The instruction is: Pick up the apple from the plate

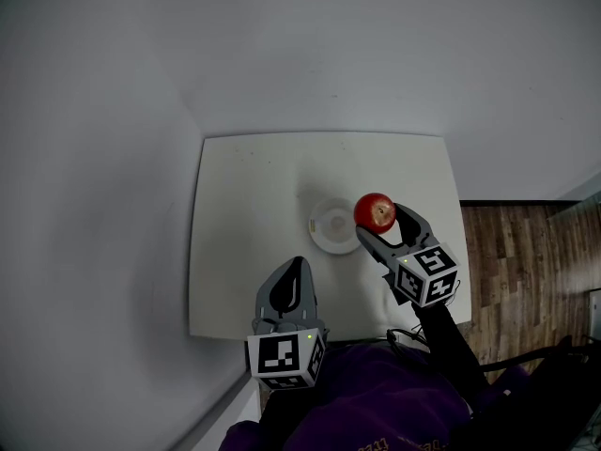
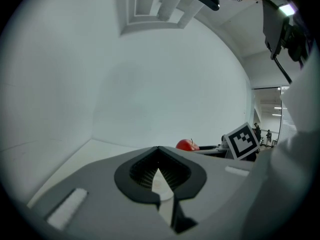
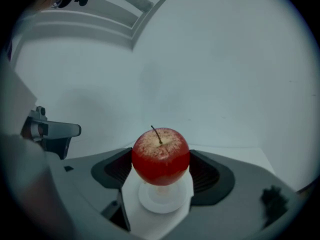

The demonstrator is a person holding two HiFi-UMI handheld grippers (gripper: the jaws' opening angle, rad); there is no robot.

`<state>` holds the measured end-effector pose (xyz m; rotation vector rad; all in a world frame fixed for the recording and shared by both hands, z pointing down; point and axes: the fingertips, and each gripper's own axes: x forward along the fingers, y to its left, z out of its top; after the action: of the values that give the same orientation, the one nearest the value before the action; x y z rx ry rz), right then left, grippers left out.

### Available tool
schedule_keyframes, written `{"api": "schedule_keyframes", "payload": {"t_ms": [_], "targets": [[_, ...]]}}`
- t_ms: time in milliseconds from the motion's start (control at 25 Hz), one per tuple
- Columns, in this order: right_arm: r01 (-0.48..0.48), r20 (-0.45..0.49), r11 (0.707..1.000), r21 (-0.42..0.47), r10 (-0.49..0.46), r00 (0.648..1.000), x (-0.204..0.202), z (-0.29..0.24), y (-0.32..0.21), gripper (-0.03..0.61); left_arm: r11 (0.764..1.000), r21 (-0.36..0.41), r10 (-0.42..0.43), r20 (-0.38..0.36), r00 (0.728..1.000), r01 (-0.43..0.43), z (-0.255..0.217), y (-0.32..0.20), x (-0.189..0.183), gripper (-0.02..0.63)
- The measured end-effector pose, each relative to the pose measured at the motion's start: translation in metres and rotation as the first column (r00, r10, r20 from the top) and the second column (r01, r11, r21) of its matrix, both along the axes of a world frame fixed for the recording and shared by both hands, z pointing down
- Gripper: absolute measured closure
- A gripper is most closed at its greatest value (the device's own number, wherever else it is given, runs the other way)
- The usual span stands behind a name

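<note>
Clamping the apple (image 3: 160, 155) above the plate (image 3: 165, 198), the right gripper (image 3: 161, 165) could drop it if its grip slackens; left gripper (image 2: 159, 151) closed, empty.

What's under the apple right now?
The white plate sits below the apple, which the right tongs grip. The apple covers the plate's far rim and part of its centre.

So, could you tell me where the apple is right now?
In the head view, the apple is clamped between the jaws of the right gripper, just right of the white plate.
</note>
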<state>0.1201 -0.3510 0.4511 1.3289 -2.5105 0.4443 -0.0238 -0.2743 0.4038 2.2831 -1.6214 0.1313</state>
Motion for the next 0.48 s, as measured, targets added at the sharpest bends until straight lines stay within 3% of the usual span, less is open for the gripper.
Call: {"api": "schedule_keyframes", "payload": {"t_ms": [480], "targets": [[-0.004,0.095,0.994,0.108,-0.006,0.996,-0.008,-0.053,0.012,0.215,1.000,0.024,-0.003,-0.011,1.000,0.004,-0.009,0.005,-0.010,0.607]]}}
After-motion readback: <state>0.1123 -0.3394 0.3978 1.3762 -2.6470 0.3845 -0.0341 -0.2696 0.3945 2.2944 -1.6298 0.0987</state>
